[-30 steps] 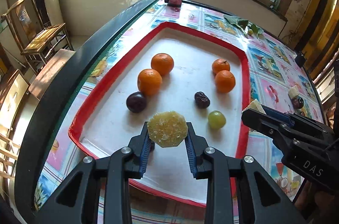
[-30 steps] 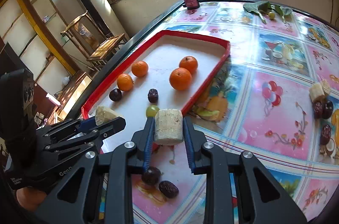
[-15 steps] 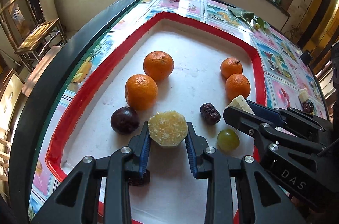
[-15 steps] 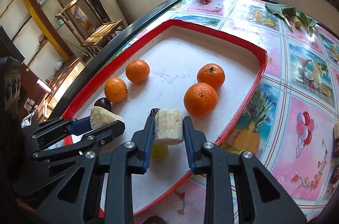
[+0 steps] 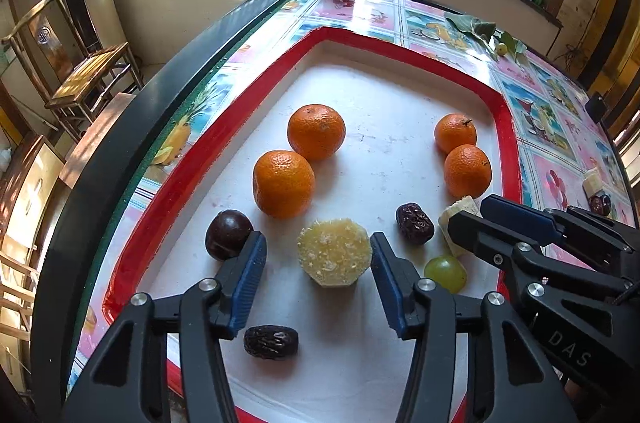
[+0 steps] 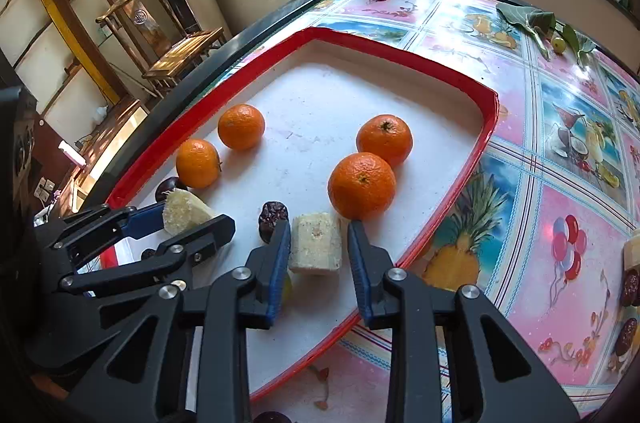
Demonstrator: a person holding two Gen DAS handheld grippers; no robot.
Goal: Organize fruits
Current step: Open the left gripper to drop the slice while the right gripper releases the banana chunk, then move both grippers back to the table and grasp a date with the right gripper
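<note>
**Both grippers spread over the red tray**

The left gripper point(image 5: 318, 259) stands spread around a pale yellow, rough-cut cane piece point(image 5: 334, 251) lying on the red-rimmed white tray point(image 5: 192, 159). The right gripper point(image 6: 319, 249), lettered "DAS", is spread too, flanking a cream cylindrical cane chunk point(image 6: 316, 243) beside an orange tangerine point(image 6: 361, 185).

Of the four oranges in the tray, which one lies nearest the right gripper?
The front orange of the right-hand pair, almost at the right gripper fingertip. Its partner sits behind it; the other two lie across the tray.
</note>
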